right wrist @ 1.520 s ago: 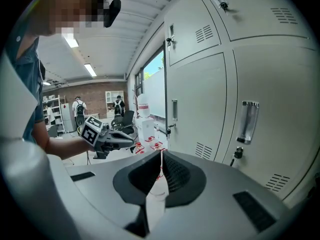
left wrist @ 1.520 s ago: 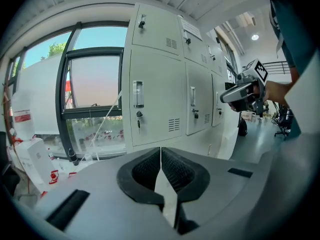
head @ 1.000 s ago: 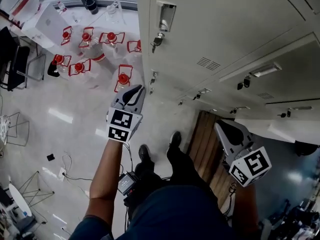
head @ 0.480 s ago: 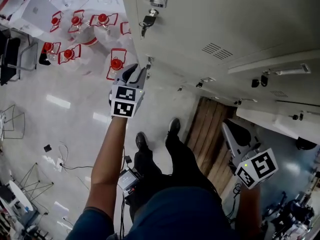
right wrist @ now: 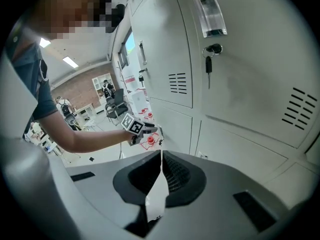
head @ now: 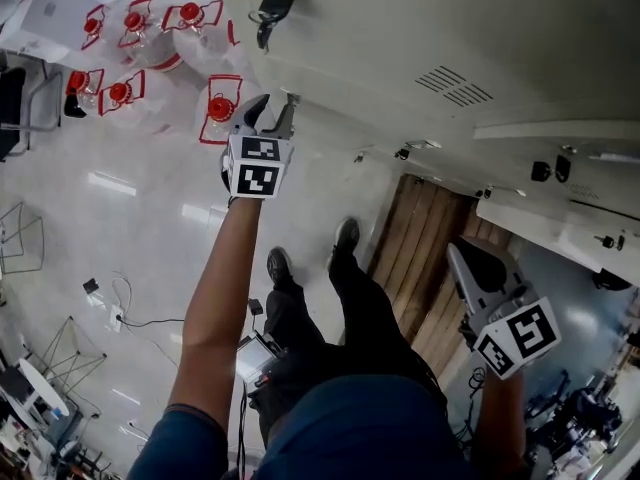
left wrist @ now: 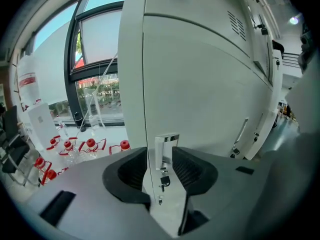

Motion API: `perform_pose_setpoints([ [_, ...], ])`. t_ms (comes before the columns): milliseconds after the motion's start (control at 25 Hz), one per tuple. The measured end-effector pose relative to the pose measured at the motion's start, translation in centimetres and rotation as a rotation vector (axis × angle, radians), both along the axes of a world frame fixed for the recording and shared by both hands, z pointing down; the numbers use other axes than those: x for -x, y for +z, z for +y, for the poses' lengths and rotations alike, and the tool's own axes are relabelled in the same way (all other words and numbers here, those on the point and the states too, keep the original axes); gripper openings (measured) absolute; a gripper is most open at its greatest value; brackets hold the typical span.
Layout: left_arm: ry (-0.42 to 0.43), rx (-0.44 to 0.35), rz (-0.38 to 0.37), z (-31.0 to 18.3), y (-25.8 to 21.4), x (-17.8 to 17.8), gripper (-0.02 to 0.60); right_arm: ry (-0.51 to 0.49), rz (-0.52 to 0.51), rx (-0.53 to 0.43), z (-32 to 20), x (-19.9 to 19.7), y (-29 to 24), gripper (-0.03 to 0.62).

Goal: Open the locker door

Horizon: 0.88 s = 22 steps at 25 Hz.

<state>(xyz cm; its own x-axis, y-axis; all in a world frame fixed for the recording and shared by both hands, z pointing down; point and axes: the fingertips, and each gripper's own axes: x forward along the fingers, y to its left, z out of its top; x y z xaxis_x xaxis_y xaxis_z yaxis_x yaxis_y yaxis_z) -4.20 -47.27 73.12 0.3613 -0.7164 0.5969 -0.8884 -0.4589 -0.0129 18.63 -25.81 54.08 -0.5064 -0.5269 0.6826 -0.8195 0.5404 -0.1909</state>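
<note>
A column of beige lockers (head: 430,28) fills the right of the head view. One door carries a metal handle (left wrist: 165,143) with a key (head: 268,6) hanging in the lock below it. My left gripper (head: 268,116) is stretched out close to the locker's left edge, below that key. Its jaws are opening, and nothing is pressed between them. In the left gripper view the handle and key (left wrist: 163,179) show through the gap, further on. My right gripper (head: 478,268) hangs low at my right side with its jaws closed together (right wrist: 161,156), holding nothing.
Packs of red-capped water bottles (head: 215,108) stand on the glossy floor left of the lockers. A chair (head: 20,108) and loose cables (head: 130,318) lie further left. A wooden panel (head: 420,258) is by my feet (head: 345,238). Another locker's key (right wrist: 208,59) and vents show in the right gripper view.
My left gripper has reached further out along the locker's edge toward the hanging key, and its jaws have spread apart. The right gripper stayed low.
</note>
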Motion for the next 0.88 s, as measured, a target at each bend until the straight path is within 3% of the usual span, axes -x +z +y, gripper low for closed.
perform_pose_setpoints([
  [360, -0.101, -0.005, -0.003, -2.3, 3.0, 0.2, 0.190, 0.017, 0.002, 0.043, -0.2, -0.2, 2.9, 0.037],
  [600, -0.187, -0.016, 0.016, -3.0, 3.4, 0.3, 0.175, 0.023, 0.000, 0.061, 0.0, 0.0, 4.0, 0.037],
  [880, -0.133, -0.058, -0.038, -2.2, 3.2, -0.1, 0.126, 0.023, -0.003, 0.054, -0.2, 0.8, 3.7, 0.038],
])
